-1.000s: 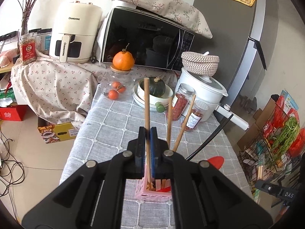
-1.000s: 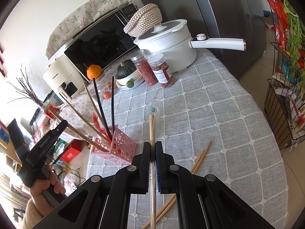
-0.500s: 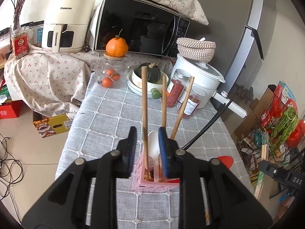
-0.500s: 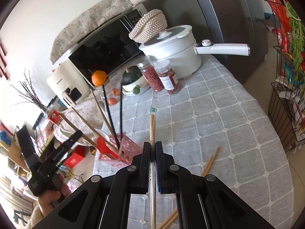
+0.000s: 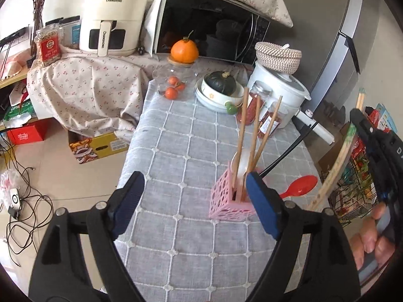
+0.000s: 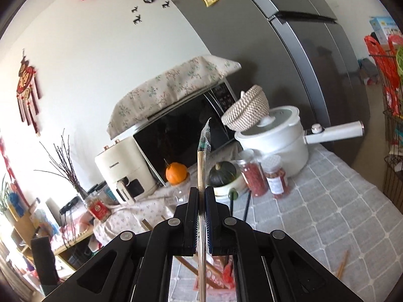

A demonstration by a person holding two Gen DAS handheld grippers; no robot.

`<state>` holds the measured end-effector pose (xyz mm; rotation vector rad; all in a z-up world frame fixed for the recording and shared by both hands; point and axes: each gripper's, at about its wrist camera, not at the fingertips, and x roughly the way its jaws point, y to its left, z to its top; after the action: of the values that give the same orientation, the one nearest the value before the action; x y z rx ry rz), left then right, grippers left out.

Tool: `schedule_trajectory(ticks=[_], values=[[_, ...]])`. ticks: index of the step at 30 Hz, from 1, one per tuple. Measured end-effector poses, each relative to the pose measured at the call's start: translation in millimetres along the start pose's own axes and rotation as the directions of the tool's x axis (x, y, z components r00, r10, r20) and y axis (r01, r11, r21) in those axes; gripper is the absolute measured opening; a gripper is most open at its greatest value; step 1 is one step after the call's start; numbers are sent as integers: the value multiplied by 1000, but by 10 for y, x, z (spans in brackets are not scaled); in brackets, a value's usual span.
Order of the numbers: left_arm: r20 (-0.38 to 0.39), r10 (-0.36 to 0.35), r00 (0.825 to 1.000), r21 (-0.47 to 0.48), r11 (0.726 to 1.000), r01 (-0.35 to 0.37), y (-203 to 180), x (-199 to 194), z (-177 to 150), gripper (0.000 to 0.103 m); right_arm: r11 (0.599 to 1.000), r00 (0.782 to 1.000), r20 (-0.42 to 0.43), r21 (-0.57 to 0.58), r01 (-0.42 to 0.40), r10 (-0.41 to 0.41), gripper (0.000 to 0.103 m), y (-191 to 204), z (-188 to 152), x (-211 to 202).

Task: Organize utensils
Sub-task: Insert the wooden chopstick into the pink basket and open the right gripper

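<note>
Pink lattice holder (image 5: 228, 196), red spoon (image 5: 301, 185), grey tablecloth (image 5: 191, 146) with white grid, orange fruit (image 5: 184, 51), cream air fryer (image 5: 114, 16).

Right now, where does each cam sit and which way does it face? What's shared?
Left wrist: on the left tongs, open and empty, angled down at the pink basket on the table; right hand's fingers show at the edge.
Right wrist: on the right tongs, shut on wrapped chopsticks, facing nearly level at the microwave.
Shared: microwave, white pot, orange.
</note>
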<state>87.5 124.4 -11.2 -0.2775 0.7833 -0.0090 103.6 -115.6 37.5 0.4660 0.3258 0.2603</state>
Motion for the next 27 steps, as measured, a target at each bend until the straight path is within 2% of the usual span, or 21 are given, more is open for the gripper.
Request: schedule_trajectory(ticks=[4,7,10,17,21,23,25,27], values=[[-48,13,999,14,1000,-13,191,19,-44,83,994,986,155,-83,72,-59,5,245,-224,112],[-65,33,997,-2,999,-33,332,21,-55,83,976,954,277,-147,163,-117,5,369,-431,194],[-79,10,997,-23,1000,-12,404,20,-46,83,958,927,342,-177,225,-155,5,413,-595,283],[-77,29,997,9,1000,-28,383,59,-58,83,930,891,391,-181,321,-231,5,375,-881,487],[-73,41,997,1,999,-41,409,81,-44,83,923,885,393,-181,340,-249,7,339,-1009,486],[-75,42,996,3,999,-42,398,95,-51,83,925,887,391,-179,335,-245,14,332,-1040,447],[-78,50,996,15,999,-49,375,118,-67,83,932,894,385,-175,316,-231,35,333,-1021,385],[-87,57,995,24,998,-56,355,147,-75,83,940,903,372,-172,295,-215,41,342,-959,317]])
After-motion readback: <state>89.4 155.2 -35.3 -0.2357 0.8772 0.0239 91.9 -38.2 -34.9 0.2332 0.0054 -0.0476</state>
